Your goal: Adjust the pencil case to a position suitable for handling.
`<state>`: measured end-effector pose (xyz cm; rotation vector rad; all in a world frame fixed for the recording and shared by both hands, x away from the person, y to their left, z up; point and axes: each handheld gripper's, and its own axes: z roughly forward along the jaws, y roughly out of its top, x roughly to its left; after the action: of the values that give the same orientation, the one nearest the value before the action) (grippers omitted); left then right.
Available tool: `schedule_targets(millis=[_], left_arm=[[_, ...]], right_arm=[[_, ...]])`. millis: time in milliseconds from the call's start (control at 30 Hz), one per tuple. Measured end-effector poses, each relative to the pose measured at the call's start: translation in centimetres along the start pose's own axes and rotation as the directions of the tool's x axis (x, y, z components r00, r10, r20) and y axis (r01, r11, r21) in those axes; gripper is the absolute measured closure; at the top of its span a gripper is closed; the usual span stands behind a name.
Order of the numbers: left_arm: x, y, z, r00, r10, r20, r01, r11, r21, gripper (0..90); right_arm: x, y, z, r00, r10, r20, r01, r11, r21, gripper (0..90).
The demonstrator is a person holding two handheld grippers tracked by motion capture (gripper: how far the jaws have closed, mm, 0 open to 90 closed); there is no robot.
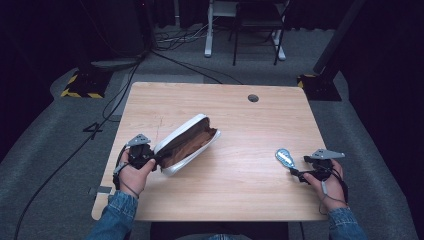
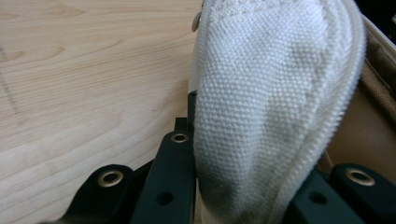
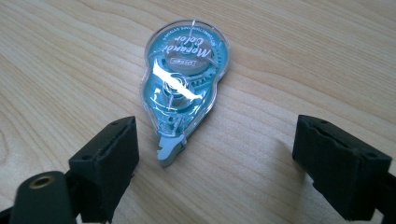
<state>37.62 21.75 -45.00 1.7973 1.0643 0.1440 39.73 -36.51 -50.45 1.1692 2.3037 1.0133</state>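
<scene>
White canvas pouch (image 1: pixel 186 141) at table's (image 1: pixel 240 195) left, unzipped, clamped at its end in left gripper (image 1: pixel 150 161); right gripper (image 1: pixel 295 171), jaws apart, just behind teal correction-tape dispenser (image 1: pixel 285 158); next, probably closing on it for pouching.

Coarse white canvas pouch (image 2: pixel 261 102), matt

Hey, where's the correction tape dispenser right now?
The correction tape dispenser lies flat on the table, at the right of the high view, just beyond the open right tongs, far from the white pouch on the left.
</scene>
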Motion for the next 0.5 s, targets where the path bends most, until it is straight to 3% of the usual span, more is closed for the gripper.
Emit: schedule_targets(millis=[500], left_arm=[[-3.8, 0.4, 0.9, 0.9939, 0.073, 0.083, -0.075, 0.9969, 0.022, 83.3]], right_arm=[[0.0, 0.0, 0.0, 1.0, 0.0, 0.0, 0.0, 1.0, 0.001, 14.9]])
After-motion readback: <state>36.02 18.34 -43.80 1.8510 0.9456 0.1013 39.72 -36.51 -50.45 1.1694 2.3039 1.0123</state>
